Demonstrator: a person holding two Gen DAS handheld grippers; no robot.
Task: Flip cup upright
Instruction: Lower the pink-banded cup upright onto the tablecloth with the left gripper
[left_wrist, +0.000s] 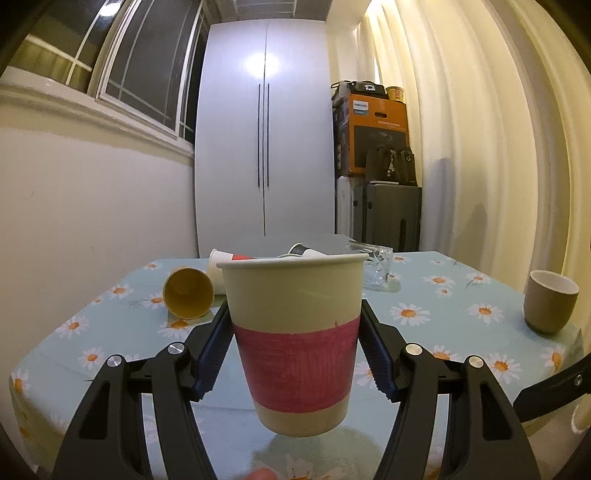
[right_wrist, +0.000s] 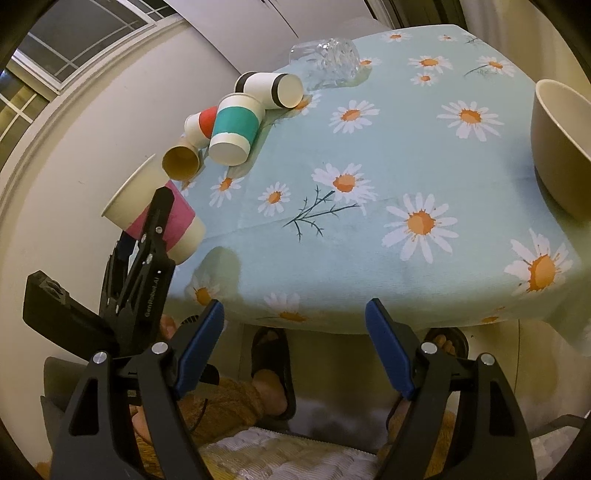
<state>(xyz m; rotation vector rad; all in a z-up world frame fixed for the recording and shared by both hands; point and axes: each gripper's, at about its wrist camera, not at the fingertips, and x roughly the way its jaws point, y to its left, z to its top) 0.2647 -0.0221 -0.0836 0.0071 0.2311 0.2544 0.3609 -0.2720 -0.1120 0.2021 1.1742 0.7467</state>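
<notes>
My left gripper (left_wrist: 295, 325) is shut on a paper cup with a pink band (left_wrist: 293, 339), mouth up, held just above the daisy tablecloth (left_wrist: 443, 325). In the right wrist view the same cup (right_wrist: 155, 210) shows at the table's left front edge, held by the left gripper (right_wrist: 159, 221). My right gripper (right_wrist: 295, 332) is open and empty, below the table's front edge. Several other paper cups lie on their sides: a plain one (right_wrist: 181, 160), a red-banded one (right_wrist: 201, 125), a teal-banded one (right_wrist: 234, 129) and a black-banded one (right_wrist: 269, 88).
A clear glass (right_wrist: 325, 62) lies on its side at the far edge. A tan ceramic cup (right_wrist: 561, 144) stands upright at the right edge; it also shows in the left wrist view (left_wrist: 550, 301). A person's sandalled feet (right_wrist: 271, 369) are under the table.
</notes>
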